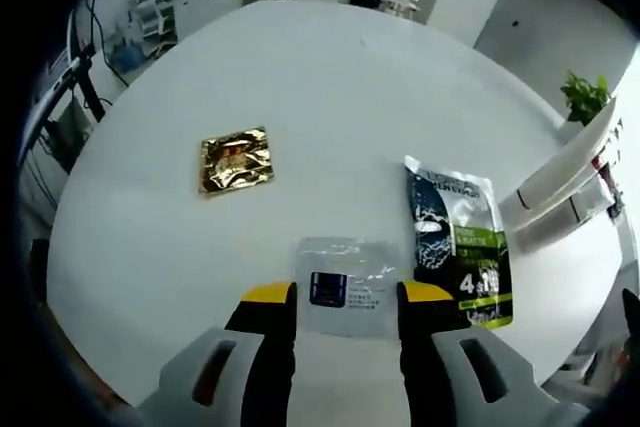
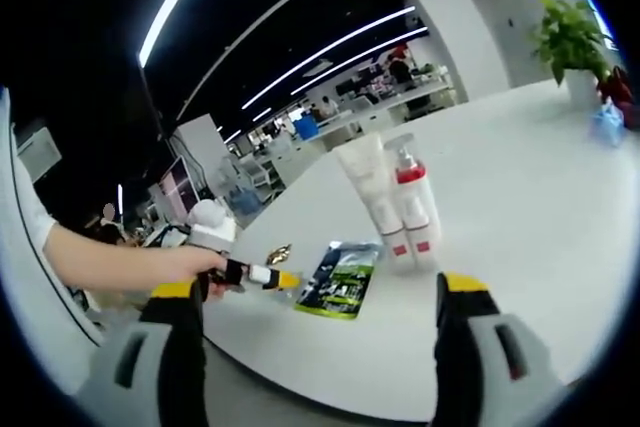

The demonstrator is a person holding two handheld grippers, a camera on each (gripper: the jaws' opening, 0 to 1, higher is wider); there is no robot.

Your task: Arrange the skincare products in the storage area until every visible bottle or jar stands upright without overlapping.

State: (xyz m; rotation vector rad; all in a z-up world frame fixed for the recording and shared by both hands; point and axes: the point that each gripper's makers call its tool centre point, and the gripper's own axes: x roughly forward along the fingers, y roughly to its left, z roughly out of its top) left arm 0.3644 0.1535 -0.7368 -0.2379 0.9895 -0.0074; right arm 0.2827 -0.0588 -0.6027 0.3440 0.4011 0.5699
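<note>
My left tongs (image 1: 345,297) are spread wide, nothing betw. the yellow-tipped jaws, hovering low over the white surface (image 1: 330,77). Just ahead of them, partly framed by the two jaws, lies a flat clear sachet (image 1: 345,282) w/ a dark blue label. To its right, just beside it, lies a flat dark pouch (image 1: 458,242) w/ green and white print, long edge running away from me. Further off to the left, well apart from both, a gold foil packet (image 1: 235,159) lies flat. Office desks and a potted plant (image 1: 585,97) sit beyond the surface edge.

My right tongs (image 2: 320,292) are also spread, holding nothing, jaws far apart at the bottom of the right gripper view. Betw. them, further out on the surface (image 2: 520,167), a white tube (image 2: 368,187) and a white pump bottle (image 2: 412,202) w/ red bands stand upright, touching or nearly so – can't tell which from here. The tube is left of the bottle in this view. The dark pouch (image 2: 340,282) lies flat near them, closer to the surface edge, w/ the gold packet (image 2: 279,253) showing small behind it. The left tongs (image 2: 262,276) come in from the left, held by the person's hand (image 2: 195,265), reaching toward the pouch. Another potted plant (image 2: 572,39) stands at the far right.
</note>
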